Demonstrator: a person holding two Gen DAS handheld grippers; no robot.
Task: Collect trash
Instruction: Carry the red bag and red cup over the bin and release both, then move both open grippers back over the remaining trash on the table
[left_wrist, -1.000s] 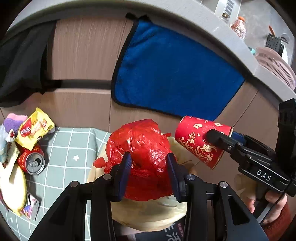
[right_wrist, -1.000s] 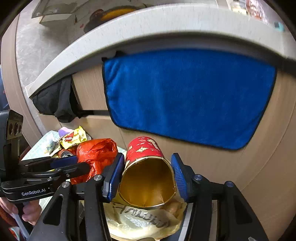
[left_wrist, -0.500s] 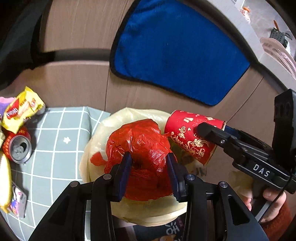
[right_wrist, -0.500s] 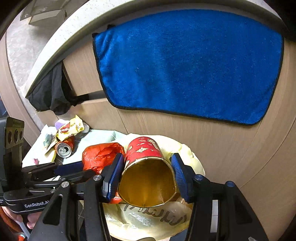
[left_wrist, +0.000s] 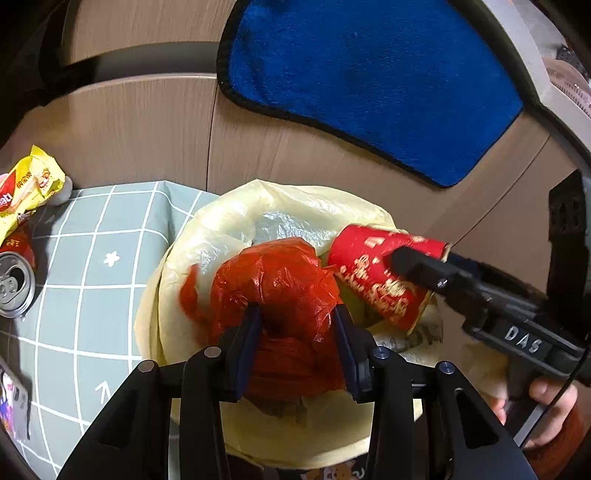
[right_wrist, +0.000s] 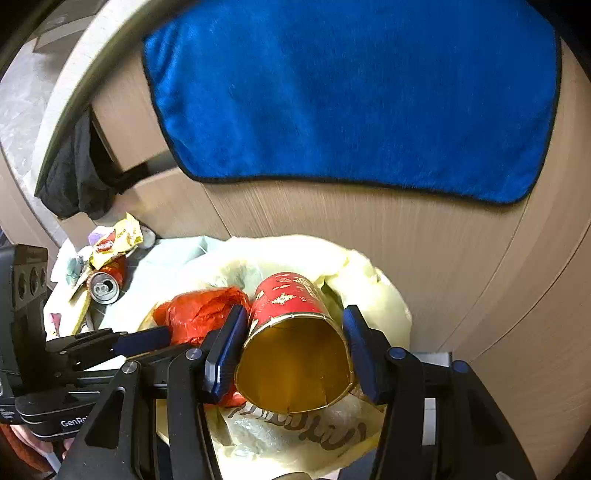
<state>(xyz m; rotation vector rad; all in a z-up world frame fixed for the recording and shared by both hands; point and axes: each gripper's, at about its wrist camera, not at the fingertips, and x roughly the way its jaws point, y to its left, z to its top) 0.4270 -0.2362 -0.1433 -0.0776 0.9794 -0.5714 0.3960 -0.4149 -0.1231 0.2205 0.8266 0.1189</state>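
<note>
My left gripper (left_wrist: 297, 332) is shut on a crumpled red plastic bag (left_wrist: 277, 284), held just over the mouth of a bin lined with a pale yellow bag (left_wrist: 221, 225). My right gripper (right_wrist: 293, 347) is shut on a red paper cup (right_wrist: 291, 295) with gold print, lying on its side with its gold inside facing the camera, also over the bin liner (right_wrist: 369, 280). In the left wrist view the cup (left_wrist: 373, 269) sits right of the red bag, almost touching it. The red bag (right_wrist: 199, 314) shows left of the cup in the right wrist view.
A checked grey-green cloth (left_wrist: 92, 288) lies left of the bin with an open drink can (left_wrist: 14, 284), a yellow snack wrapper (left_wrist: 26, 184) and other litter. A blue towel (right_wrist: 351, 92) hangs on the wooden cabinet front behind. A hand (left_wrist: 546, 406) holds the right gripper.
Both grippers have sunk toward the bin and tilted further down, so the liner's mouth now fills more of each view. Bag and cup stay gripped.
</note>
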